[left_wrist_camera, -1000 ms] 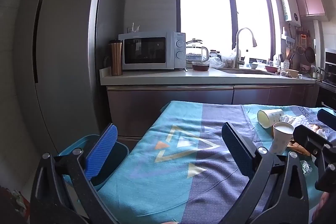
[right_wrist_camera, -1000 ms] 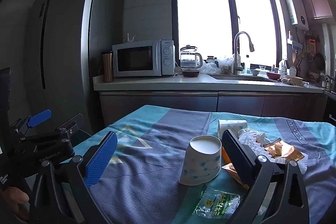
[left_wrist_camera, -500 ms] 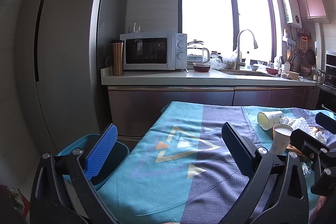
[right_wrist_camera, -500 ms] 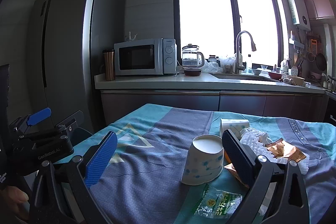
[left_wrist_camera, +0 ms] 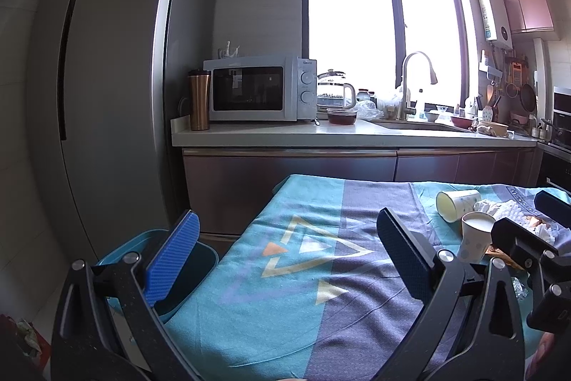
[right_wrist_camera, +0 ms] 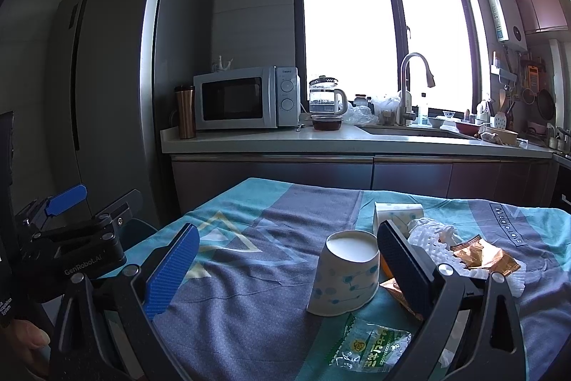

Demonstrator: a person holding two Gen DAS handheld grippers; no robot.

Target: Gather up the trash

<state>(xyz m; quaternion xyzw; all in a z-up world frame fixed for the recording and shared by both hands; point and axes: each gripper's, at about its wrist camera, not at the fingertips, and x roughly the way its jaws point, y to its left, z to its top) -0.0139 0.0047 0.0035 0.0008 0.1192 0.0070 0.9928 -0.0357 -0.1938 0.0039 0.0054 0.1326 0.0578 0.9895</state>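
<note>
An upside-down paper cup [right_wrist_camera: 344, 275] stands on the cloth-covered table [right_wrist_camera: 249, 291], just left of my right gripper's right finger. Behind it a second paper cup [right_wrist_camera: 396, 213] lies on its side. White crumpled foam netting [right_wrist_camera: 433, 234], brown snack wrappers [right_wrist_camera: 481, 254] and a green and clear packet [right_wrist_camera: 371, 347] lie around them. My right gripper [right_wrist_camera: 285, 270] is open and empty above the table. My left gripper [left_wrist_camera: 285, 252] is open and empty over the table's left edge. Both cups also show in the left wrist view [left_wrist_camera: 476, 234].
A teal trash bin [left_wrist_camera: 142, 249] stands on the floor left of the table. A tall grey fridge [left_wrist_camera: 107, 95] stands behind it. The kitchen counter [left_wrist_camera: 321, 134] with a microwave [left_wrist_camera: 257, 88], kettle and sink runs along the back.
Both grippers have drawn back slightly from the table. Both stay open and nothing was picked up.
</note>
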